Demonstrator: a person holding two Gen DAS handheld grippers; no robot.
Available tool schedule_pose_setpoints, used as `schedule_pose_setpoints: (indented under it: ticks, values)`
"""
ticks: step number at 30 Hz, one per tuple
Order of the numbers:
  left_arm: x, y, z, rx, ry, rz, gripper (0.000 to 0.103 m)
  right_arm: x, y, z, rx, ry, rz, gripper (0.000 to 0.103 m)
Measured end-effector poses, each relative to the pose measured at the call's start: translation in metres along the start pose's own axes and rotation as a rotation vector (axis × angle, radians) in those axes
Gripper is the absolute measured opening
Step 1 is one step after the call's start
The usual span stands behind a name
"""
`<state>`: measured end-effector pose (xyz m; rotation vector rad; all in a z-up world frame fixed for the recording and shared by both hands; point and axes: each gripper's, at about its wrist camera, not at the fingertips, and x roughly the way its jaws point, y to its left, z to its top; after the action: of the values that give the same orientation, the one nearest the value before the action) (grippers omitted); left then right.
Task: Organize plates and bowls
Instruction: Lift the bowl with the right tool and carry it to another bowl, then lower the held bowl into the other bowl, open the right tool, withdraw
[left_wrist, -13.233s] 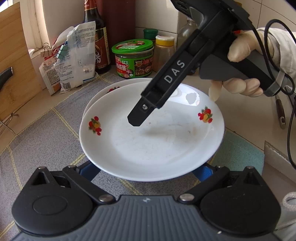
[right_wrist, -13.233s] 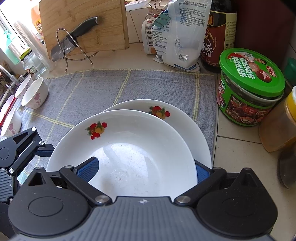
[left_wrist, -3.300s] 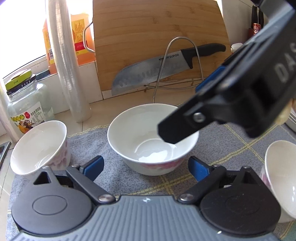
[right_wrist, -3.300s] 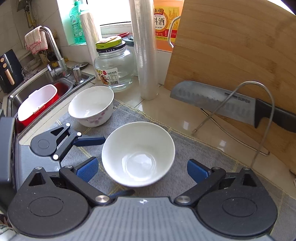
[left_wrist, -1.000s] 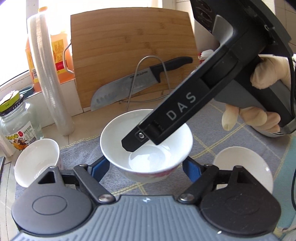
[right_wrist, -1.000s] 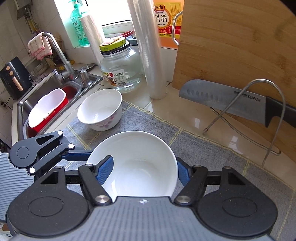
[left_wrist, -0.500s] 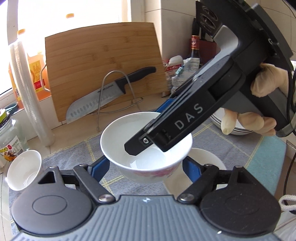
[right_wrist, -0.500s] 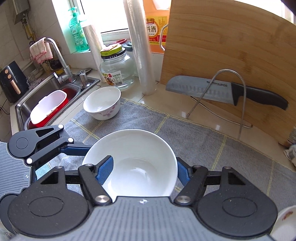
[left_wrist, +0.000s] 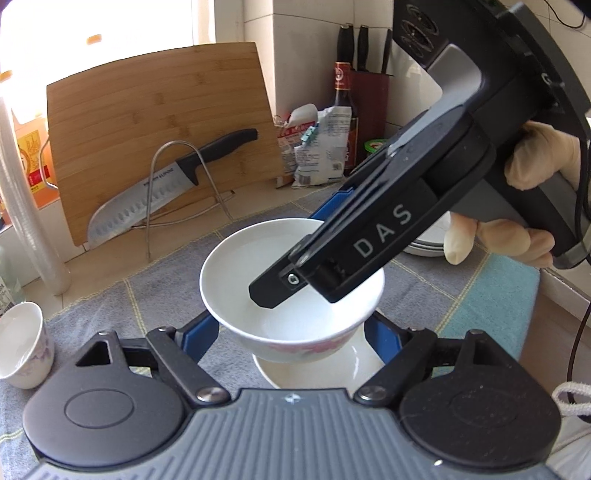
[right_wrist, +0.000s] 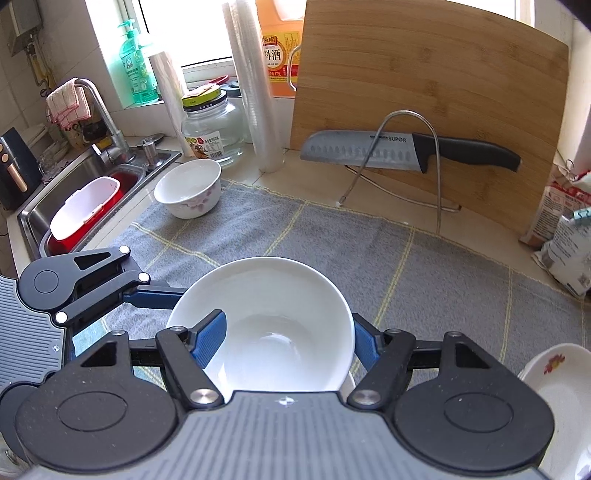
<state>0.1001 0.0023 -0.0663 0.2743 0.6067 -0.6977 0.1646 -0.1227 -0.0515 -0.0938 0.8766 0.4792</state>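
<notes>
A white bowl (left_wrist: 258, 266) with a pink flower print hangs just above the grey cloth, held by both grippers. My left gripper (left_wrist: 291, 336) has its blue pads against the bowl's two sides, low on its body. My right gripper (right_wrist: 286, 343) is shut on the bowl (right_wrist: 273, 295), one finger inside it and the other outside the wall. Directly under the held bowl sits a second white bowl (left_wrist: 354, 369). A third small bowl (right_wrist: 188, 188) stands at the cloth's far left corner. A stack of fruit-patterned plates (right_wrist: 554, 398) lies at the right.
A bamboo cutting board (right_wrist: 424, 92) leans on the wall, with a knife (right_wrist: 369, 151) on a wire stand in front. A glass jar (right_wrist: 212, 122), wrap rolls and bottles line the back. The sink (right_wrist: 85, 177) is at the left, food bags (left_wrist: 321, 144) at the right.
Both grippers carried the bowl to the right across the cloth. It now hangs over the second bowl, and the small bowl has dropped back to the left.
</notes>
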Motion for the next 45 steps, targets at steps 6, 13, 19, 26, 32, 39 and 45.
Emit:
schedule_pose_setpoints:
  ticks: [6, 13, 19, 26, 32, 39, 45]
  values:
    - [0.007, -0.010, -0.007, 0.010, 0.036, -0.024, 0.085, 0.003, -0.002, -0.014, 0.027, 0.035, -0.011, 0.077]
    - [0.014, -0.015, -0.014, 0.007, 0.071, -0.033, 0.085, 0.008, -0.006, -0.022, 0.044, 0.055, -0.001, 0.077]
    - [0.018, -0.020, -0.015, 0.021, 0.085, -0.027, 0.085, 0.011, -0.010, -0.026, 0.064, 0.061, 0.008, 0.077]
    - [0.022, -0.021, -0.018, 0.025, 0.095, -0.031, 0.085, 0.012, -0.012, -0.028, 0.073, 0.064, 0.012, 0.077]
    - [0.024, -0.021, -0.018, 0.027, 0.105, -0.026, 0.085, 0.014, -0.013, -0.029, 0.076, 0.066, 0.017, 0.077]
    - [0.026, -0.021, -0.018, 0.025, 0.108, -0.025, 0.086, 0.015, -0.014, -0.031, 0.085, 0.065, 0.025, 0.077]
    - [0.026, -0.020, -0.018, 0.019, 0.112, -0.026, 0.086, 0.015, -0.015, -0.031, 0.086, 0.063, 0.026, 0.077]
